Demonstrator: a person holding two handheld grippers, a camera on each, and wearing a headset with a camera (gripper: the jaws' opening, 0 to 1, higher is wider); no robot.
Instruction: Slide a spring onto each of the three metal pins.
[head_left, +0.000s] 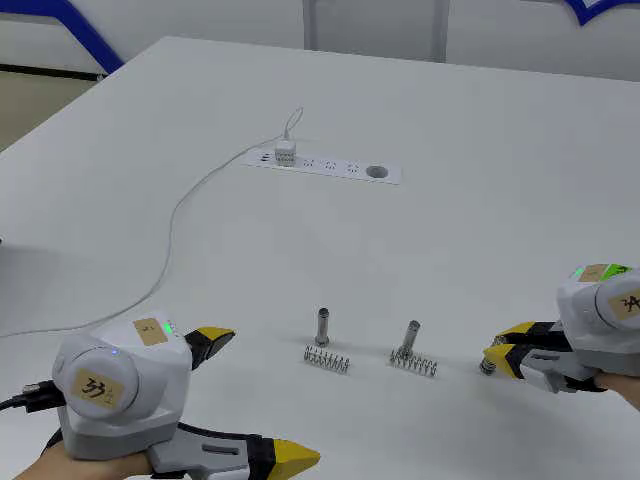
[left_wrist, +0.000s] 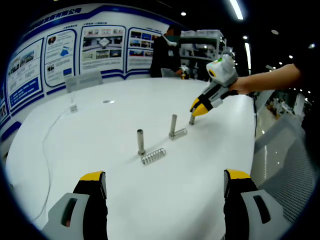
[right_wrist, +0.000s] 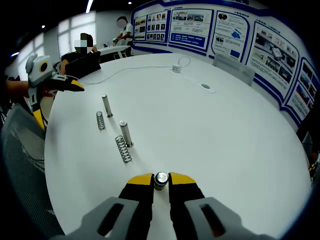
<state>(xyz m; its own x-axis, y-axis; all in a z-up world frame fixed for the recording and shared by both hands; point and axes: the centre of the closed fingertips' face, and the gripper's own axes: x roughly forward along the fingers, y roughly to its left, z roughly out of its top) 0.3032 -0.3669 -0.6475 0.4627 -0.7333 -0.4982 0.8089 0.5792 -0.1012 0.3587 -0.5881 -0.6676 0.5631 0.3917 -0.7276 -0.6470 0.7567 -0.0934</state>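
Two metal pins stand upright on the white table, the left pin (head_left: 322, 325) (left_wrist: 140, 141) (right_wrist: 106, 105) and the middle pin (head_left: 411, 338) (left_wrist: 173, 125) (right_wrist: 125, 132). A loose spring lies in front of each: one spring (head_left: 327, 359) (left_wrist: 153, 156) (right_wrist: 99, 120) and another spring (head_left: 413, 363) (left_wrist: 178, 133) (right_wrist: 123, 149). My right gripper (head_left: 495, 355) (right_wrist: 160, 183) is shut on the top of a third pin (head_left: 488, 366) (right_wrist: 161, 177) (left_wrist: 192, 119); coils seem to ring its base. My left gripper (head_left: 255, 395) (left_wrist: 165, 176) is wide open and holds nothing, near the table's front left.
A white power strip (head_left: 325, 167) with a plugged-in charger (head_left: 286, 153) lies at the table's middle back, and its cable (head_left: 180, 215) trails to the left edge. People sit beyond the table in the right gripper view.
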